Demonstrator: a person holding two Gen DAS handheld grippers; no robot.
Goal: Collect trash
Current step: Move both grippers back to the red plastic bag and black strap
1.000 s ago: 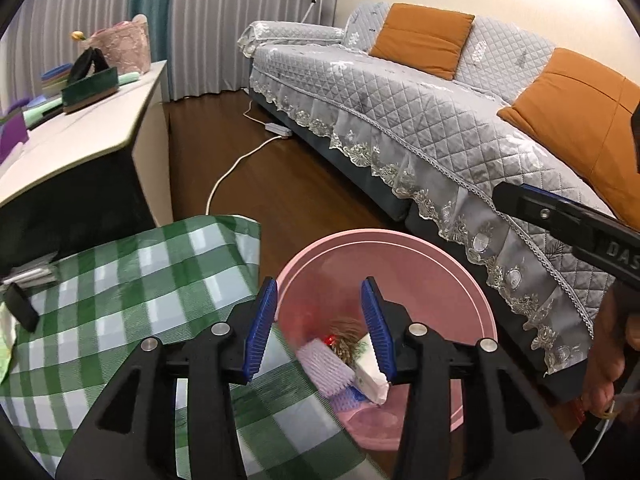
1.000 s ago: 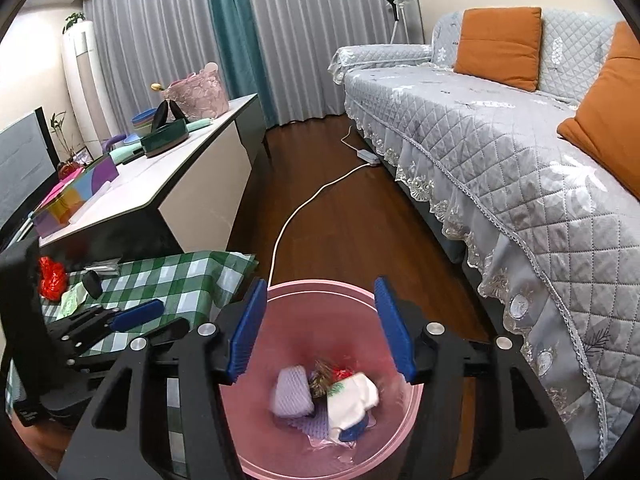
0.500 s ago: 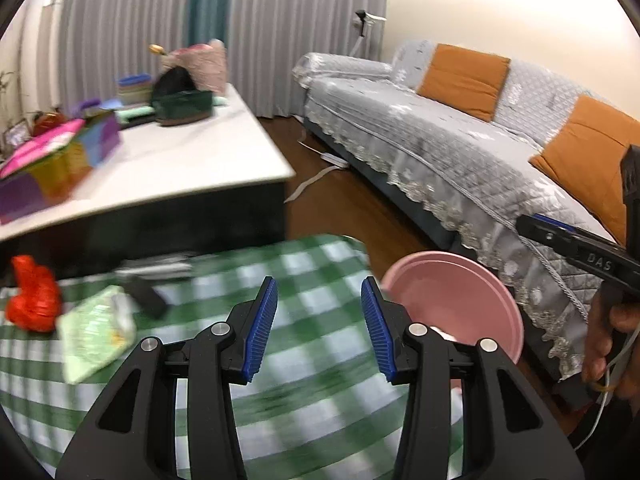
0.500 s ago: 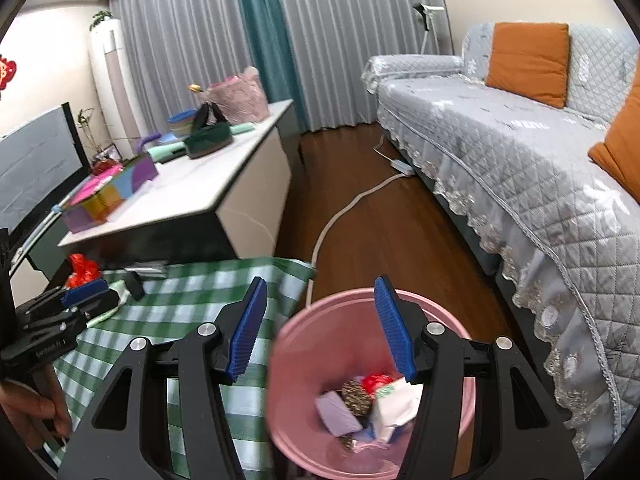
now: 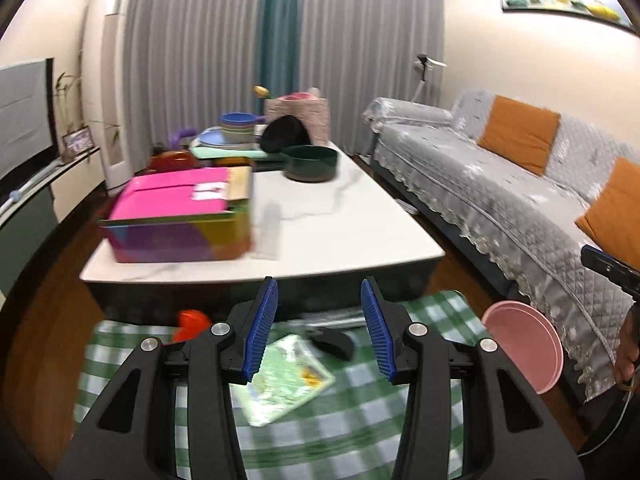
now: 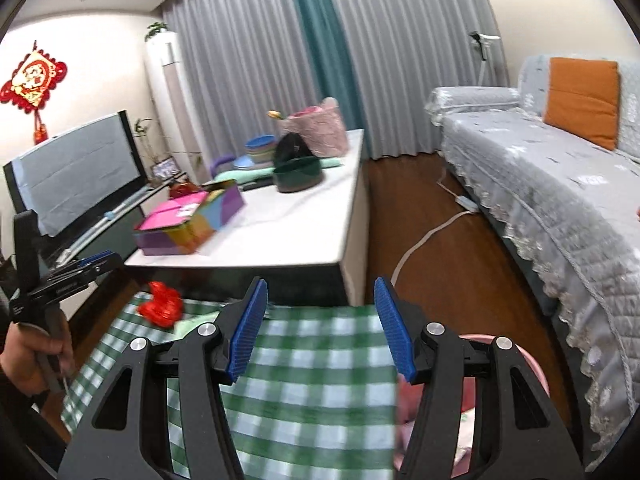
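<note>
Both your left gripper (image 5: pixel 316 328) and right gripper (image 6: pixel 320 328) had jaws apart, empty. The pale green wrapper (image 5: pixel 286 376) lay at 6 o'clock on the checked cloth (image 5: pixel 360 420); best lower squarely over it, pink bin (image 5: pixel 524 344) at 4 o'clock.

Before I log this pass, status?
Both tongs open, empty: left, right. Green wrapper, red scrap on checked cloth. Pink bin right. Nothing blocking.
</note>
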